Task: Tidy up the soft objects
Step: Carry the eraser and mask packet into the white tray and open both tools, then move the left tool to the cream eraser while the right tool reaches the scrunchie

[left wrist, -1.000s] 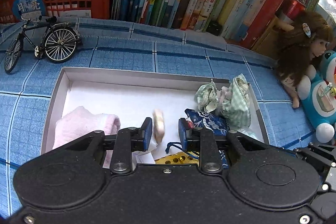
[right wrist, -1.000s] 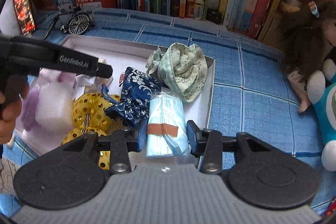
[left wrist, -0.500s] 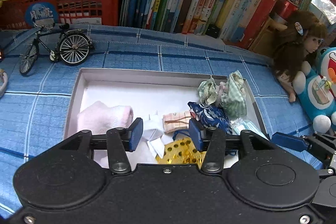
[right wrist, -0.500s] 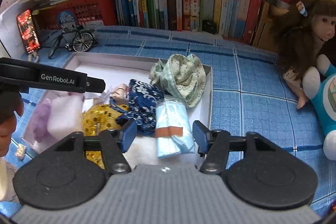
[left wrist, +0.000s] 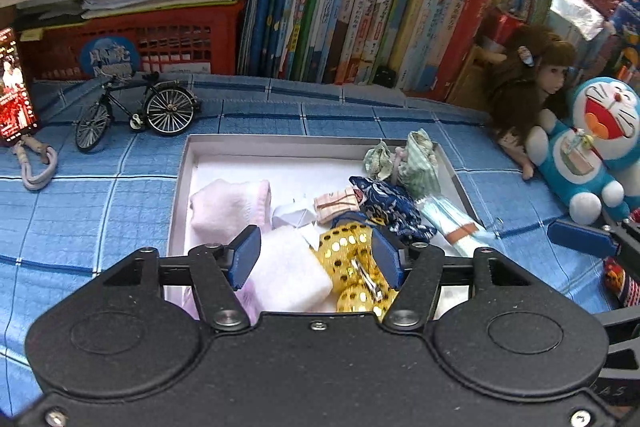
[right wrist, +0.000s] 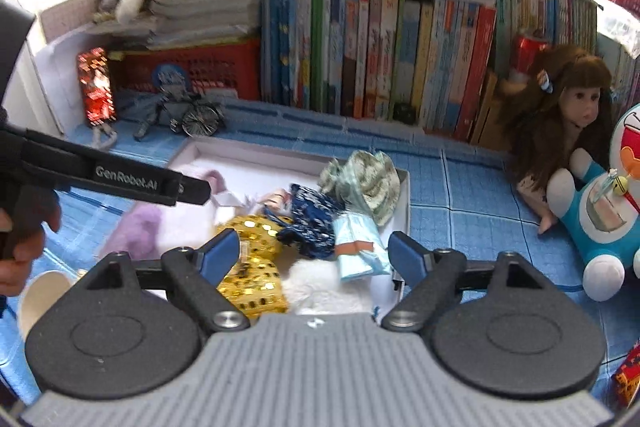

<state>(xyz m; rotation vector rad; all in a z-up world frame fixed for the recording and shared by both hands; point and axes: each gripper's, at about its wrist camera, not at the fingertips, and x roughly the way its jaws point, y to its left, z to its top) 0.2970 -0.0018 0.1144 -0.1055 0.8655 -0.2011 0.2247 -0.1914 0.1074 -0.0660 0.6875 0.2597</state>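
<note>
Left gripper [left wrist: 316,257] open and empty above white box [left wrist: 182,187]; right gripper [right wrist: 314,253] likewise. Inside: pink socks [left wrist: 230,205] at 10 o'clock, gold sequin pouch [left wrist: 352,255] centre, masks [left wrist: 452,223] at 3. Seemingly near done; doll [left wrist: 532,83], plush [left wrist: 592,155] outside at 2.
</note>
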